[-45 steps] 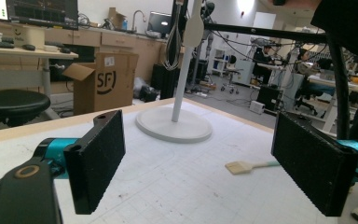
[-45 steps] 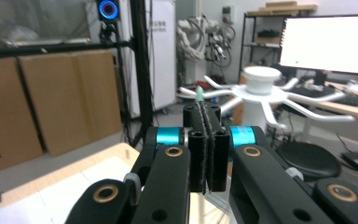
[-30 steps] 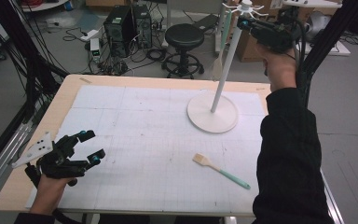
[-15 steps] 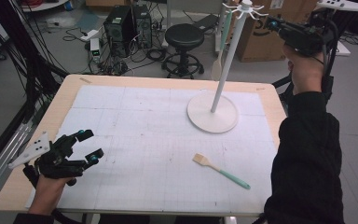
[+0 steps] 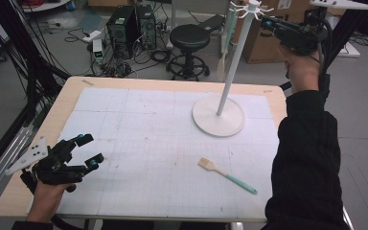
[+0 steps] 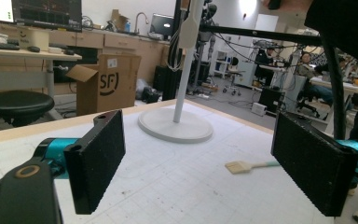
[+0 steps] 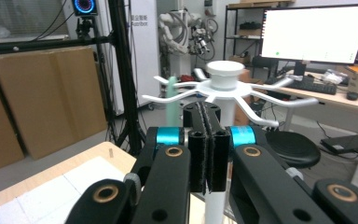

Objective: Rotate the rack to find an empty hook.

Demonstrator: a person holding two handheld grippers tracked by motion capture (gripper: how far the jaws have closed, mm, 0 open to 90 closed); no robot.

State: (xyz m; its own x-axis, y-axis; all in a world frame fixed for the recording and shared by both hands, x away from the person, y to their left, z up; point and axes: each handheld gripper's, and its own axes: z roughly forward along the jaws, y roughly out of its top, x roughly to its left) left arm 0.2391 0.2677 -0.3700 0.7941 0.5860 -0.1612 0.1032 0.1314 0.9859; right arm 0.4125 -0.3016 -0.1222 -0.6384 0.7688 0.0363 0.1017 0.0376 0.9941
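A white hook stand (image 5: 219, 116) rises from its round base at the table's back right. From one of its top hooks hangs a utensil (image 5: 222, 64) with a mint handle and a wooden head. A brush (image 5: 227, 176) with a teal handle lies flat on the mat at the front right. My right gripper (image 5: 268, 23) is held high beside the stand's hook crown (image 7: 223, 84), its jaws pressed together with nothing between them. My left gripper (image 5: 85, 149) rests open at the table's front left, pointing toward the stand base (image 6: 175, 125) and the brush (image 6: 247, 166).
A white gridded mat (image 5: 148, 143) covers most of the wooden table (image 5: 52, 110). Behind the table stand a black stool (image 5: 189, 38), computer cases (image 5: 129, 24) and cardboard boxes (image 5: 258, 43). Cables run along the left edge.
My raised right hand swung to the right, then came partly back toward the stand's top. The left gripper, the brush and the stand kept still.
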